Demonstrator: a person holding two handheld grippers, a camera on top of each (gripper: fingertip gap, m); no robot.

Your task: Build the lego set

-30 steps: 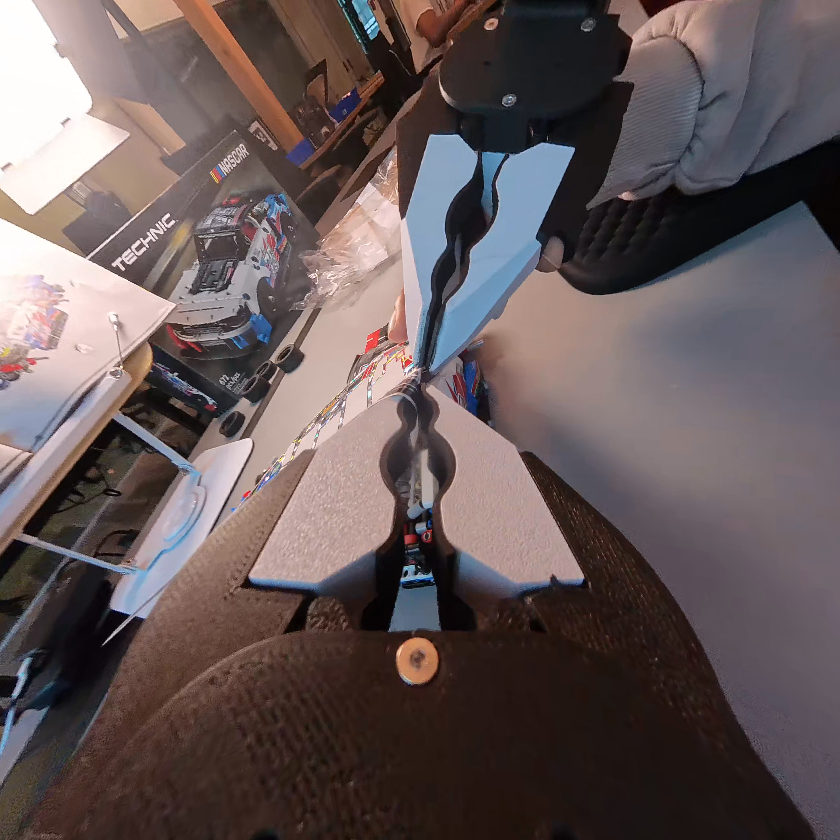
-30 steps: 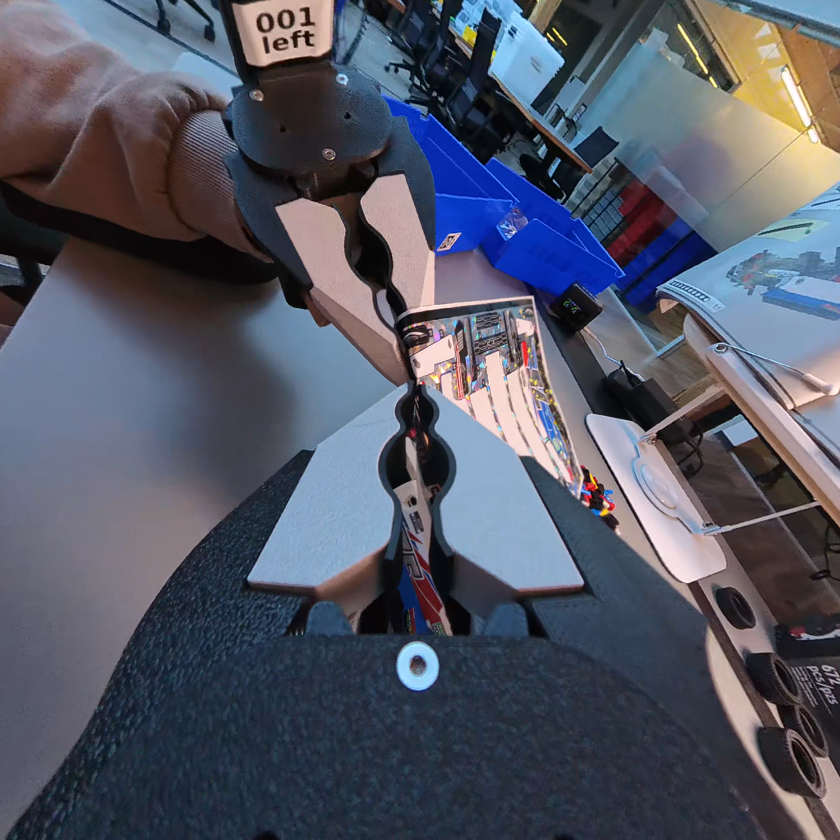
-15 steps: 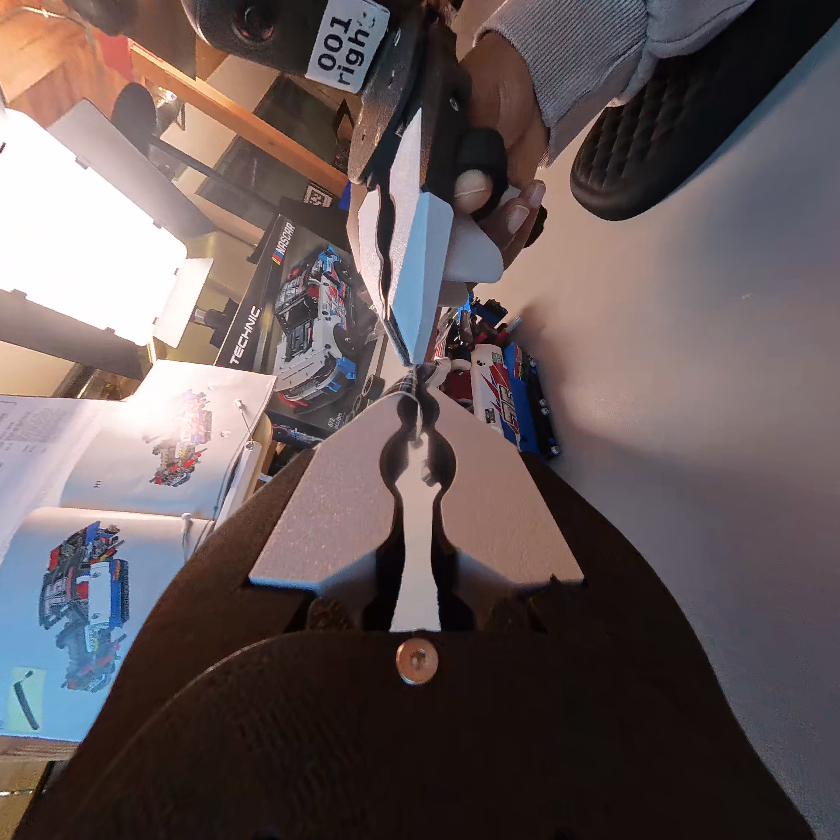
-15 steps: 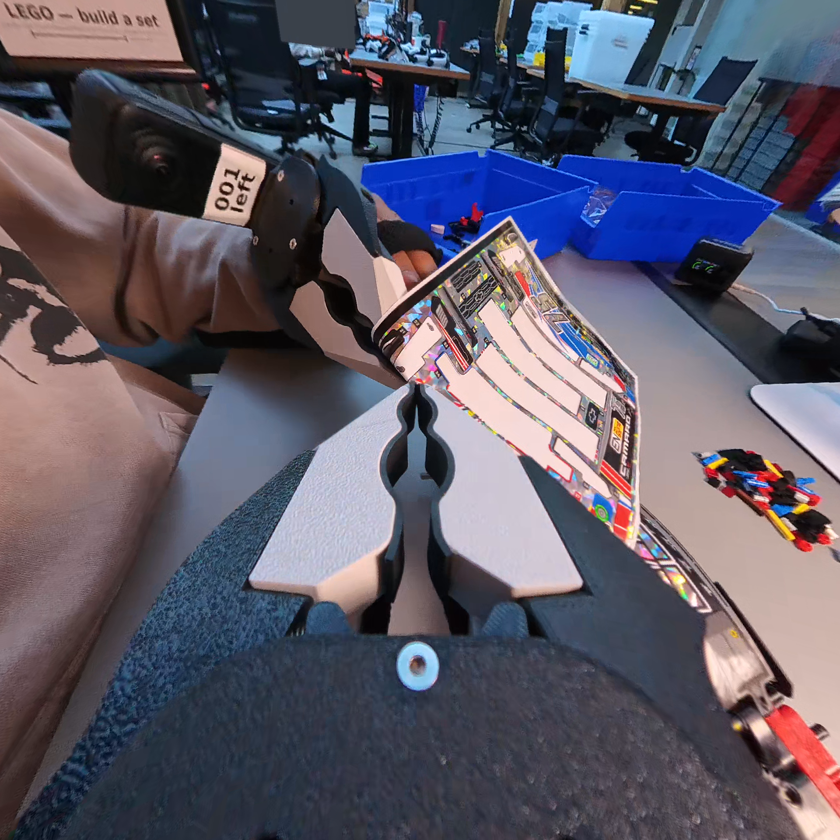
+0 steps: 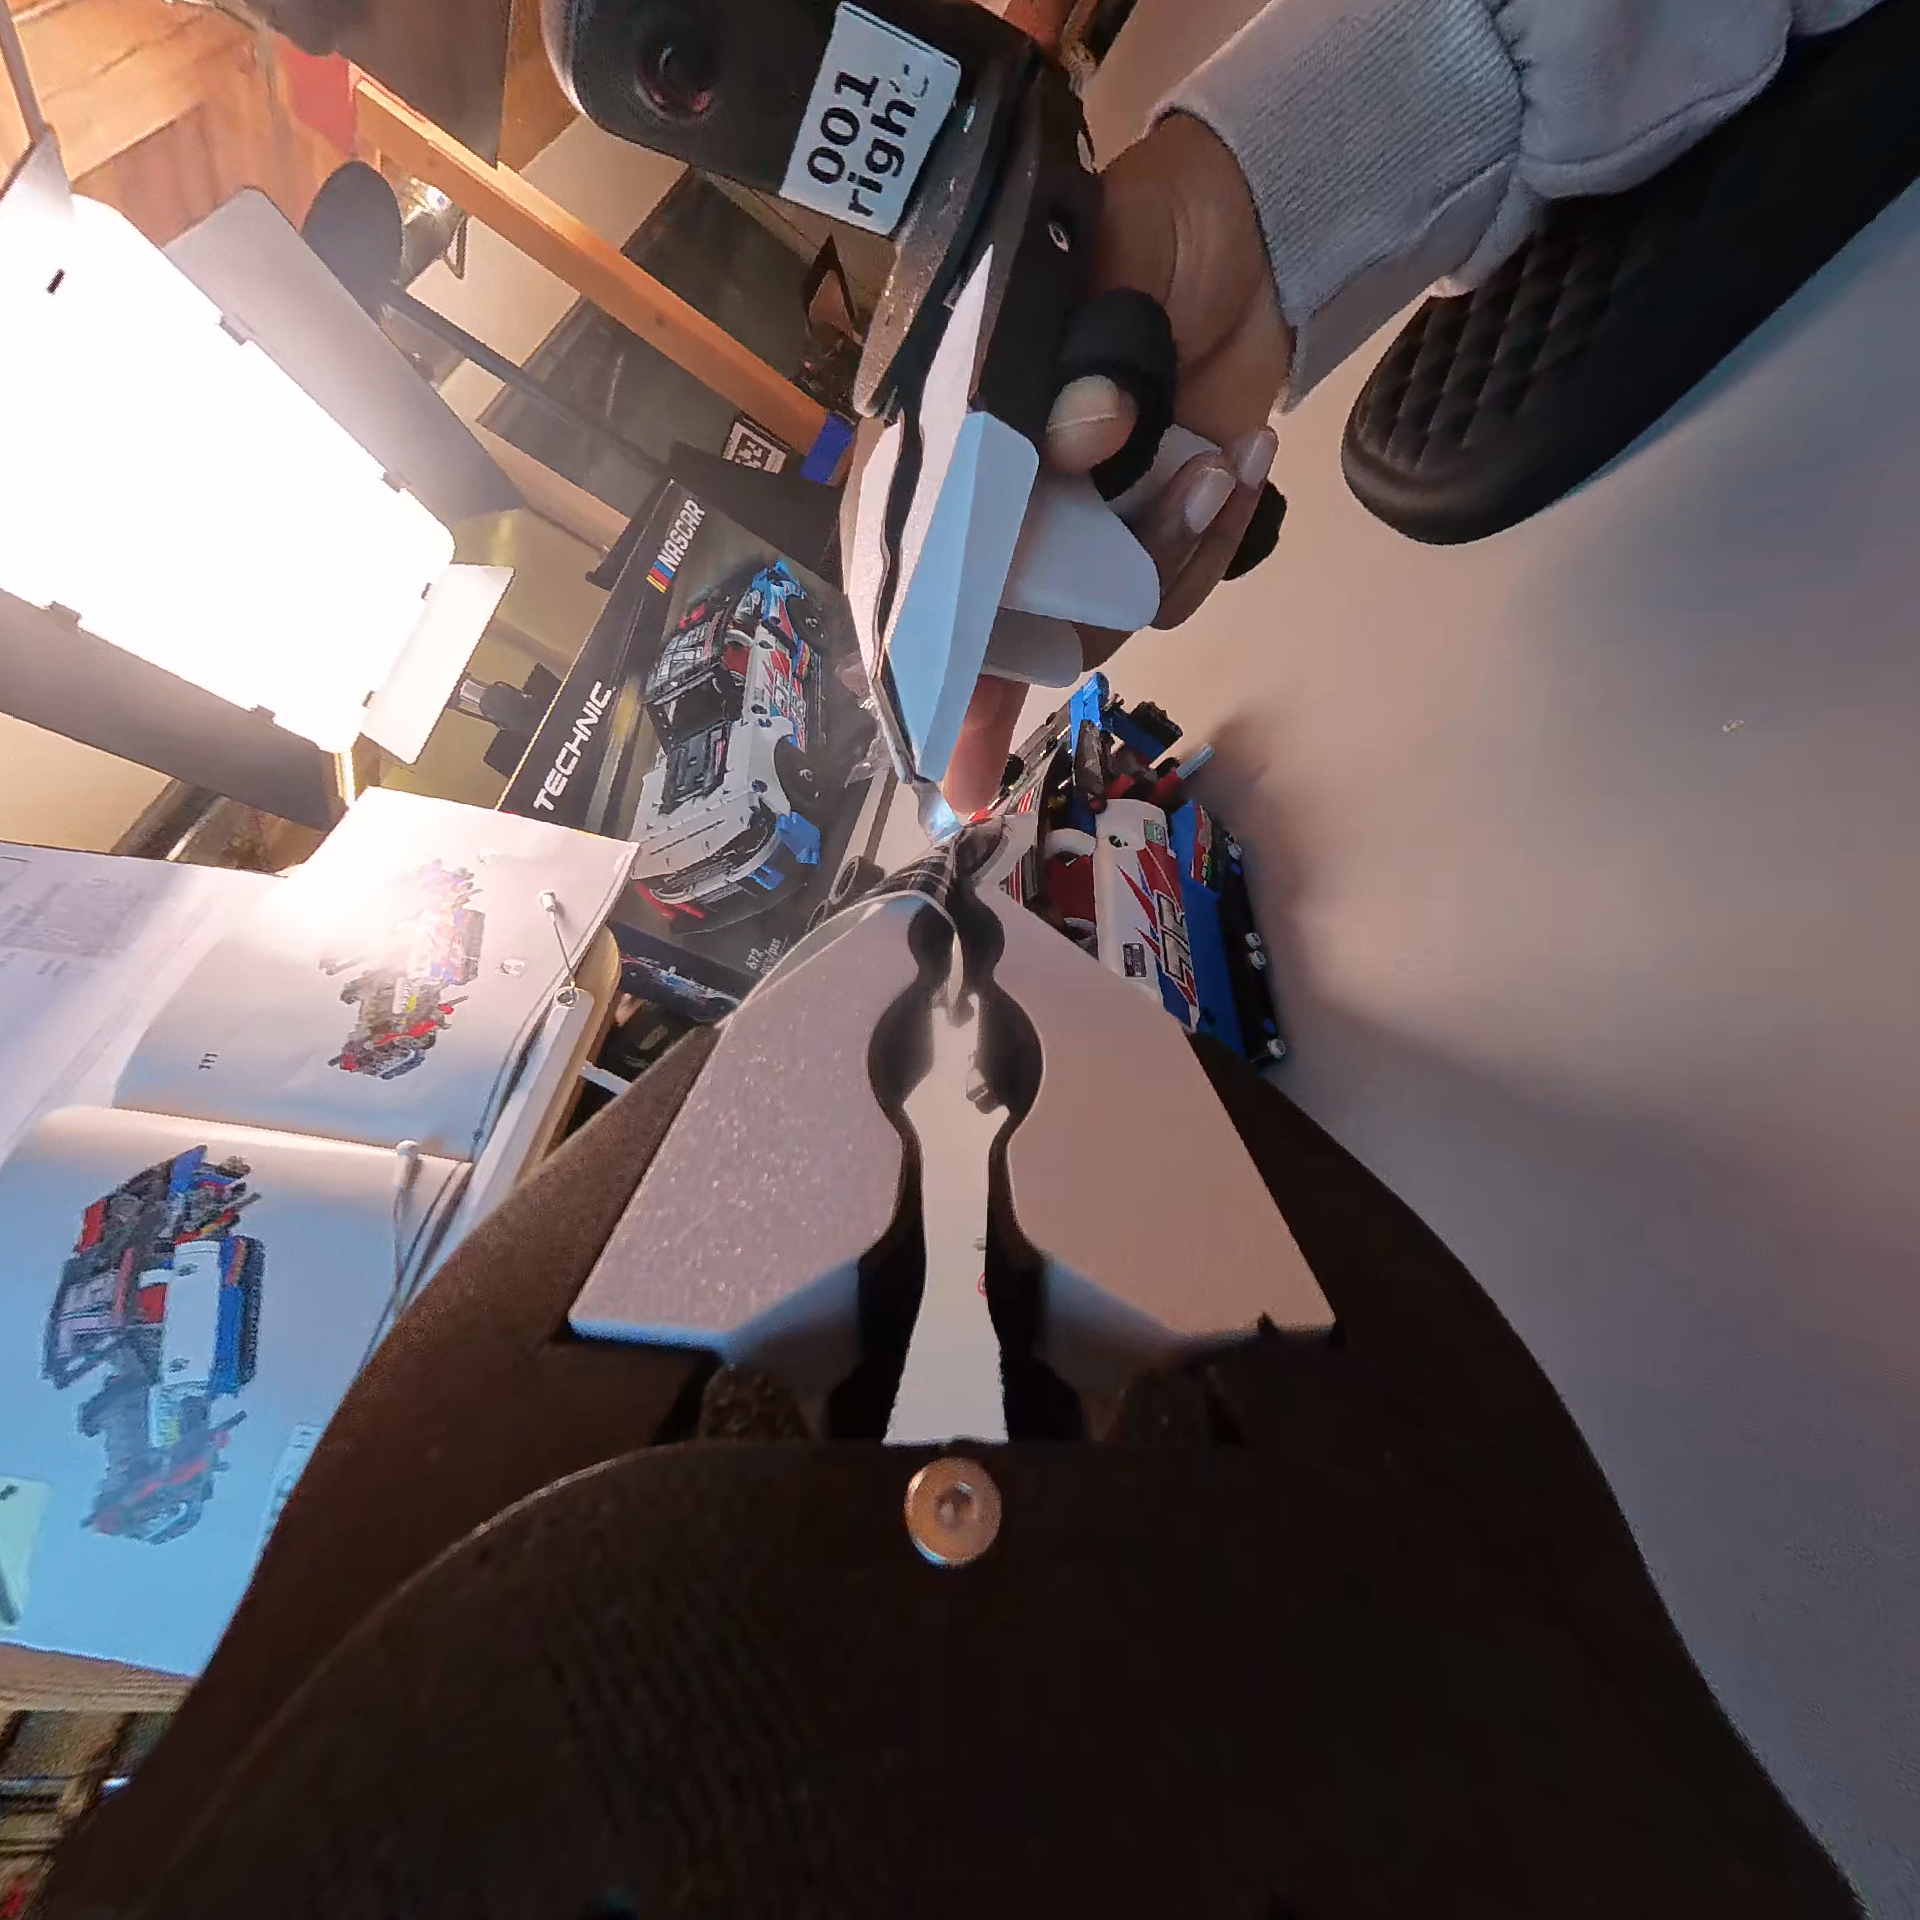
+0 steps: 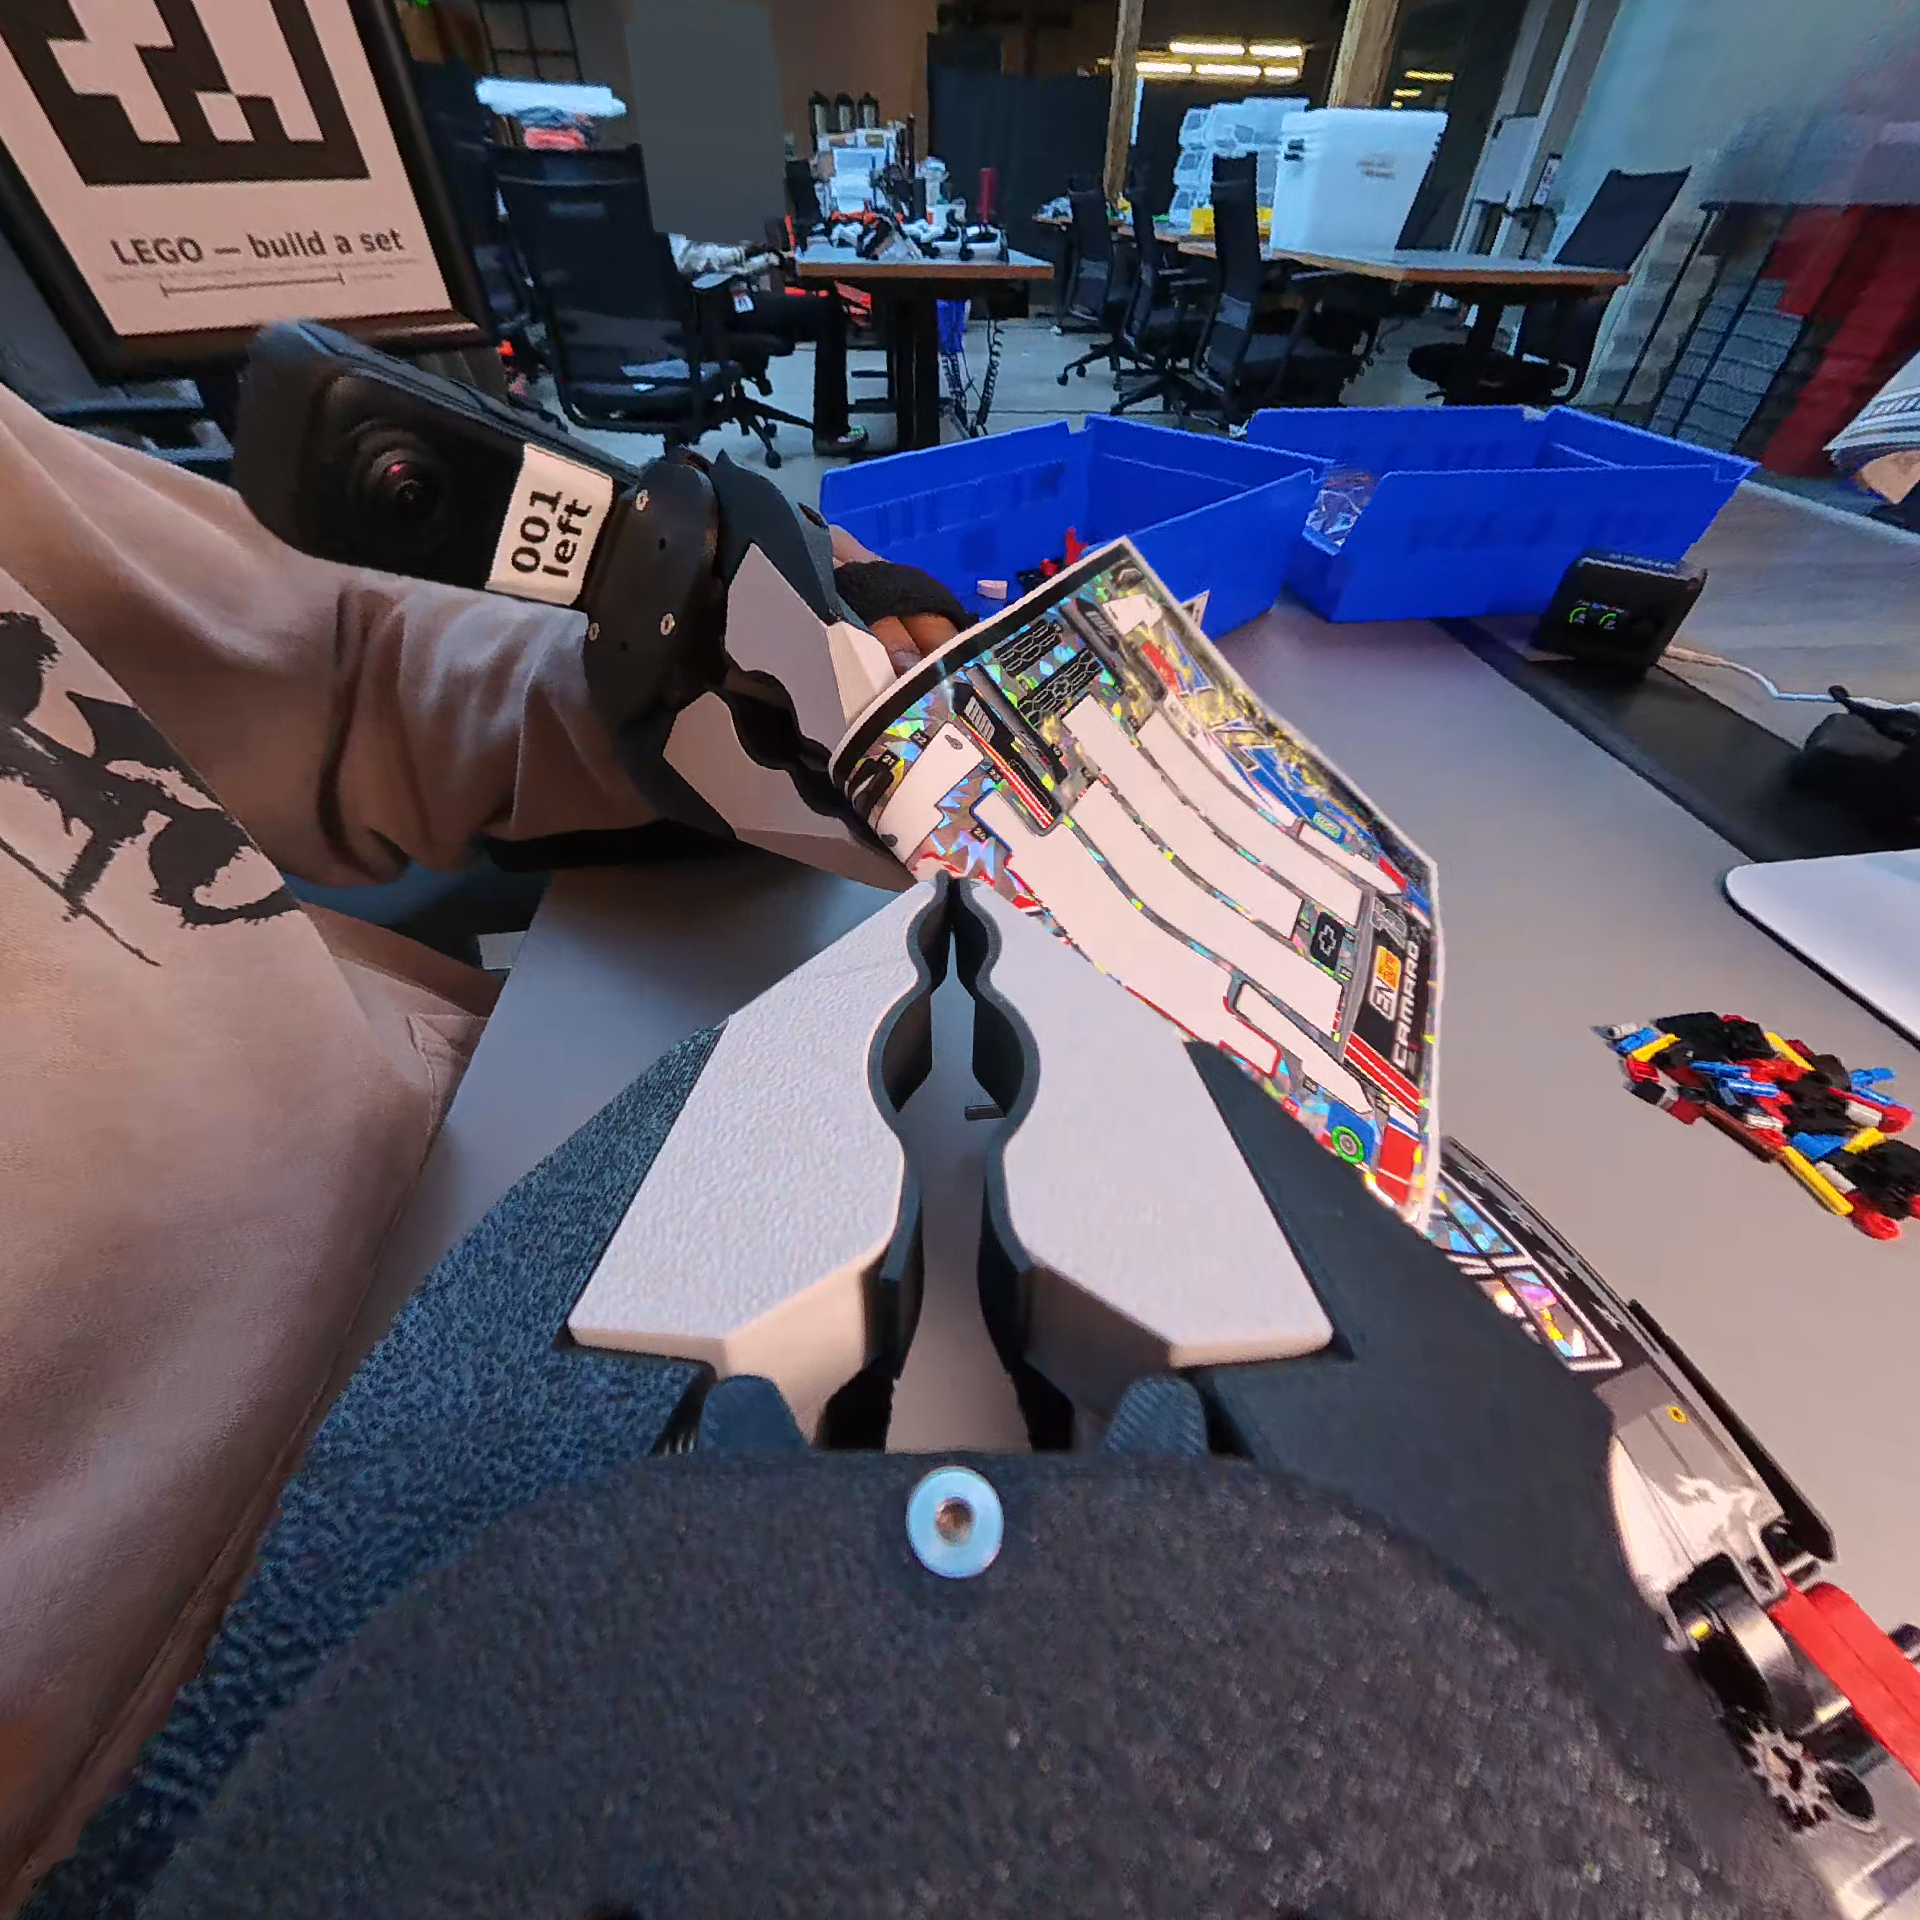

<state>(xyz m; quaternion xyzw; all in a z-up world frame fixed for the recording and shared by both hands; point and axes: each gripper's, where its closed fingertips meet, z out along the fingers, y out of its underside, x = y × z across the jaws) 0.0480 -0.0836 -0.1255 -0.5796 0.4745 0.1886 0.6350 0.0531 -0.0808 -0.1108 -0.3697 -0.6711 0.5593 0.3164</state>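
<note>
Pinching sticker sheet [image 6: 1174, 883] | left gripper [image 6: 862, 821] clamped its curled corner | right gripper [image 6: 951, 899] closed beside, contents unclear | thin, floppy, crease-prone; grip edges.

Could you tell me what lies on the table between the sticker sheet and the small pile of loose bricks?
Only bare grey table; the right wrist view shows nothing between sticker sheet and brick pile.

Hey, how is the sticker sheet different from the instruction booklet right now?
The sticker sheet is pinched at one end in the left hand-held gripper and held up off the table; the instruction booklet rests open on a stand under wire clips. The sticker sheet curls and glitters; the instruction booklet's pages lie flat and matte white. Both are printed paper with car graphics.
</note>
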